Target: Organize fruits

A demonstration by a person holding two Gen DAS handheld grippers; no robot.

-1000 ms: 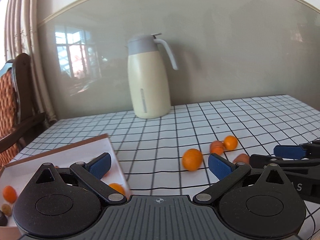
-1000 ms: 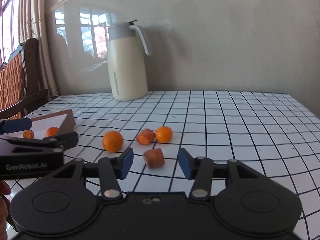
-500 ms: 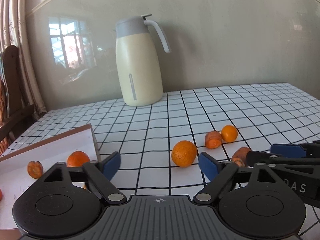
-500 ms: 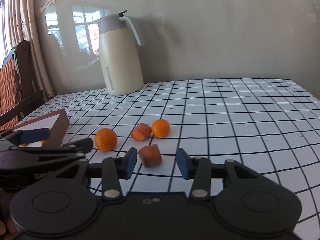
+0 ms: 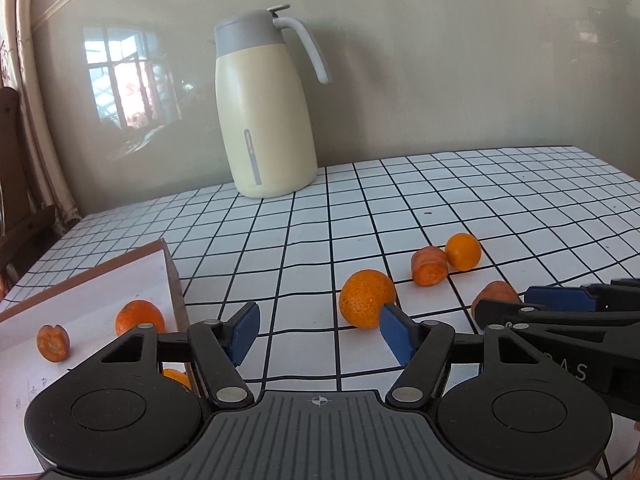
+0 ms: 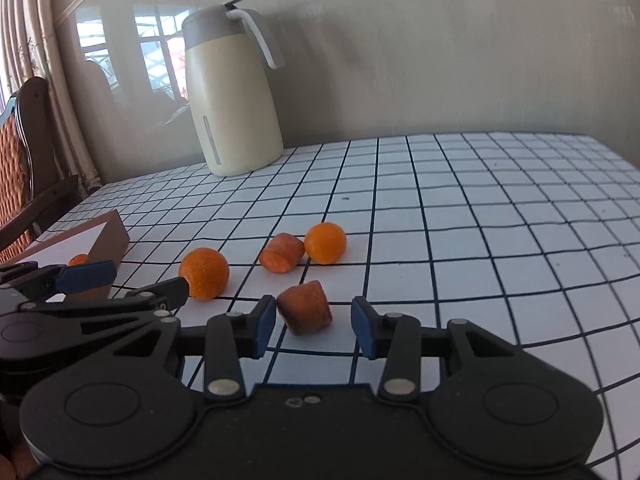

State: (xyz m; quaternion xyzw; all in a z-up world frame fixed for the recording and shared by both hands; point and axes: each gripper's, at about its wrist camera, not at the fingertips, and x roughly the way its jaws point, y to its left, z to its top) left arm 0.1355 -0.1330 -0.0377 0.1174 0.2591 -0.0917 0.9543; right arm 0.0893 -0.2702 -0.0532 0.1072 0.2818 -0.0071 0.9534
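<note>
Narrower left gripper (image 5: 318, 338), nothing gripped

Left wrist view: low over the checked tablecloth (image 5: 400, 208), facing the wall, tilted downward; own fingers fill the lower frame; box (image 5: 168, 264) at lower left.

Right wrist view: same low, close, downward-tilted stance, set further right; box (image 6: 112, 236) at left edge.

Shared: cream jug (image 5: 266, 120) (image 6: 232, 100), the loose oranges, carrot pieces; each view catches the other gripper.
</note>
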